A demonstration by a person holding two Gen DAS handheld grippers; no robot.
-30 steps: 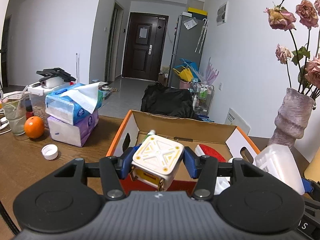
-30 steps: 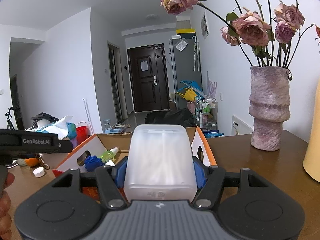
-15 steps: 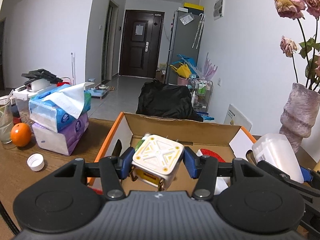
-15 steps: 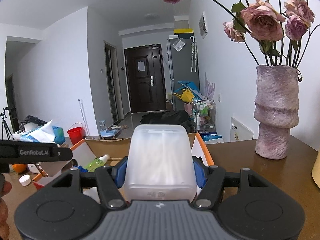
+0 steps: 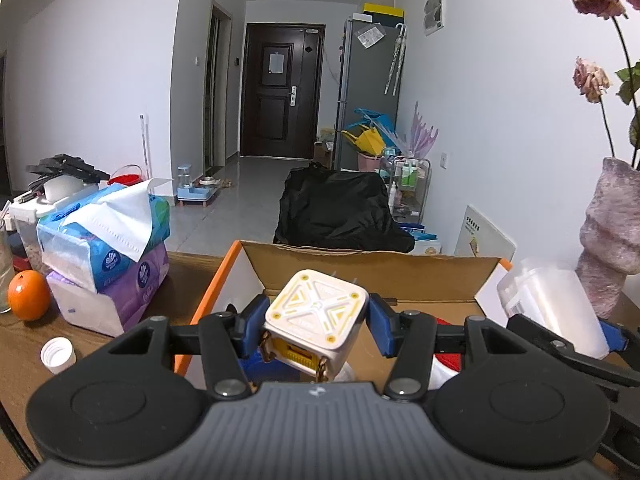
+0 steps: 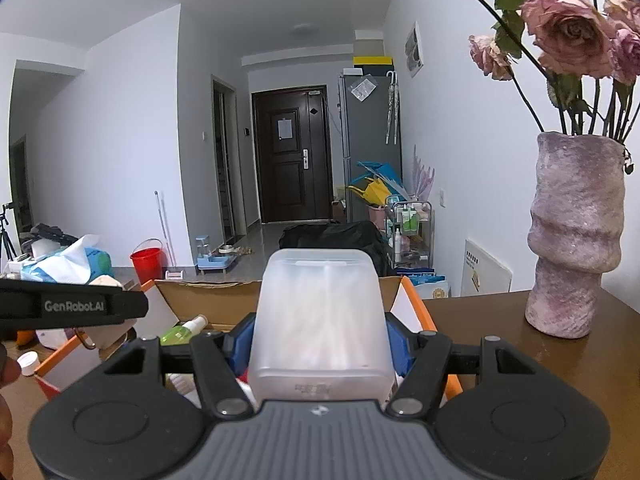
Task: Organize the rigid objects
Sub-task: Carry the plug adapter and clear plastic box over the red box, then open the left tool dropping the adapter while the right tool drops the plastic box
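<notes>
Two grips hold: the left gripper (image 5: 316, 322) pinches a white-and-yellow ribbed plastic cube (image 5: 316, 316), tilted corner-down; the right gripper (image 6: 319, 340) clamps a frosted translucent tub (image 6: 320, 316) pointing away, both above the orange-edged cardboard box (image 5: 360, 260).

I see even, soft indoor light, cool white cast on walls. No hard shadows. Faint glare on wooden table (image 6: 520, 360) near vase (image 6: 576, 236). Strong fisheye bending at edges, dark vignette in corners. Both views sharp, no motion blur; far door (image 5: 282, 92) slightly soft.
</notes>
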